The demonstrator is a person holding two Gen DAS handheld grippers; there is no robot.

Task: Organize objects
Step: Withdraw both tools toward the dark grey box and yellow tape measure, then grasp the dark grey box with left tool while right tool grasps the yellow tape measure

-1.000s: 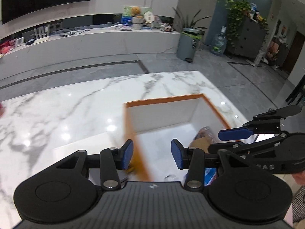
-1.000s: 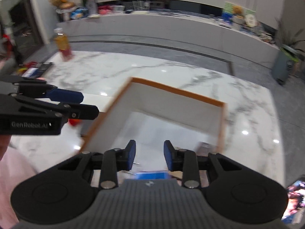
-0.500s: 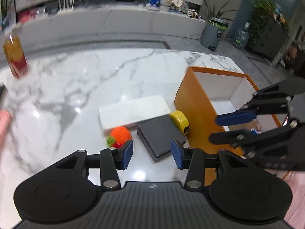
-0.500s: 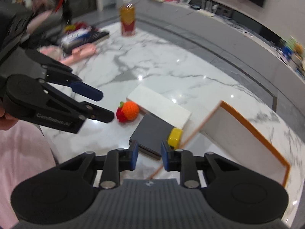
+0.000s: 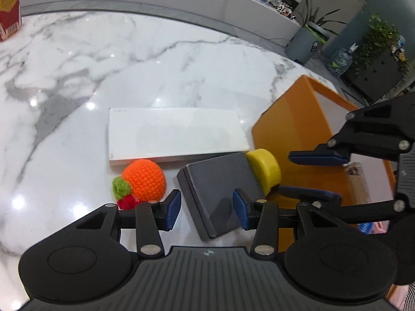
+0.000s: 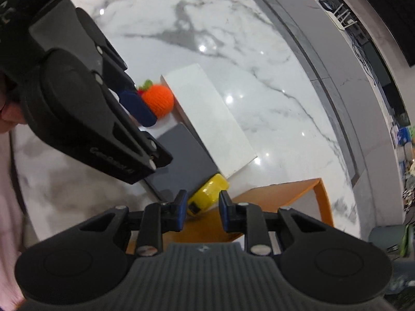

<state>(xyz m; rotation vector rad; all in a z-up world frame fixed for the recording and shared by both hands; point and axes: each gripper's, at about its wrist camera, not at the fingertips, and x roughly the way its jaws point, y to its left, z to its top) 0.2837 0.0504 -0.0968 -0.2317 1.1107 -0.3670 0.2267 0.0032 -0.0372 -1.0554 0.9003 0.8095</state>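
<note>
Orange box (image 5: 290, 129): open, white inside. Yellow tape measure (image 5: 264, 168): against its wall. Grey pad (image 5: 220, 189): flat, touching the tape. White slab (image 5: 176, 134): flat, beside box. Crocheted orange (image 5: 144, 180): beyond the pad.

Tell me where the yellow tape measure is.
In both wrist views the tape measure sits on the marble table, wedged between the dark pad and the orange box.
</note>
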